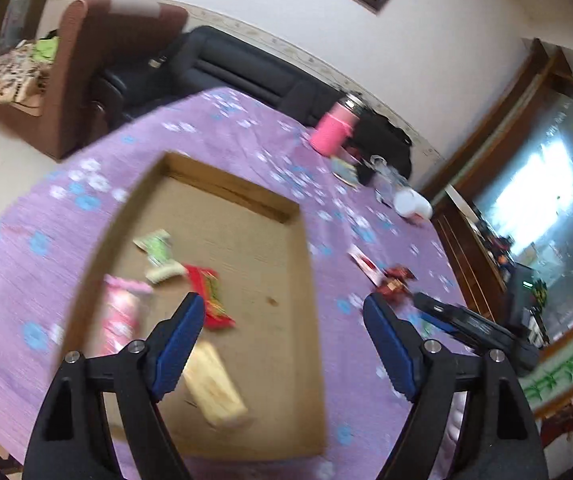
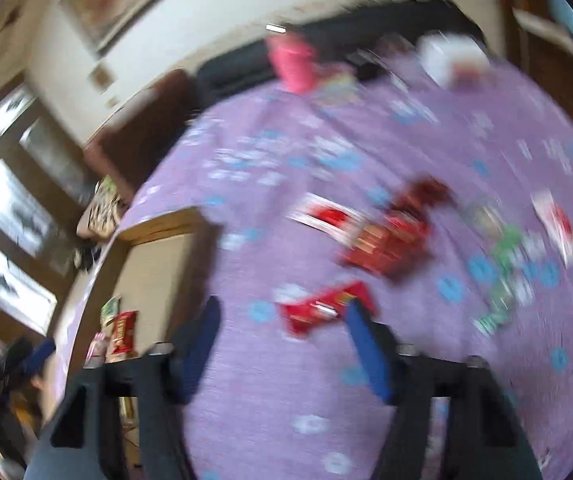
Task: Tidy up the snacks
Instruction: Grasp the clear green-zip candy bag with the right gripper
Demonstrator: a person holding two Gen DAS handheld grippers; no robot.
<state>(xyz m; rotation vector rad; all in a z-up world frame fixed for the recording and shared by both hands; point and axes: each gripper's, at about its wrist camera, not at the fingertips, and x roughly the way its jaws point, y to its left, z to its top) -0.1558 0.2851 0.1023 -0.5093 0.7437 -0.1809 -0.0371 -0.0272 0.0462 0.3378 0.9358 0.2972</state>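
A shallow cardboard box (image 1: 286, 248) lies on the purple flowered tablecloth (image 1: 246, 132). It holds several snack packets: green (image 1: 156, 246), red (image 1: 210, 296), pink (image 1: 120, 312) and yellow (image 1: 214, 388). My left gripper (image 1: 284, 320) is open and empty above the box's right side. In the blurred right wrist view my right gripper (image 2: 282, 324) is open above the cloth, with a small red packet (image 2: 322, 308) just ahead of its fingertips. A bigger red packet (image 2: 390, 240), a red-and-white one (image 2: 326, 216) and green ones (image 2: 502, 280) lie beyond. The box corner (image 2: 158, 240) shows at left.
A pink flask (image 1: 332, 130), a black bag (image 1: 382, 144), a clear bottle and a white cup (image 1: 410, 204) stand at the table's far side. Loose red packets (image 1: 392, 284) lie right of the box. My right gripper's body (image 1: 474, 328) shows at right. Sofas stand behind the table.
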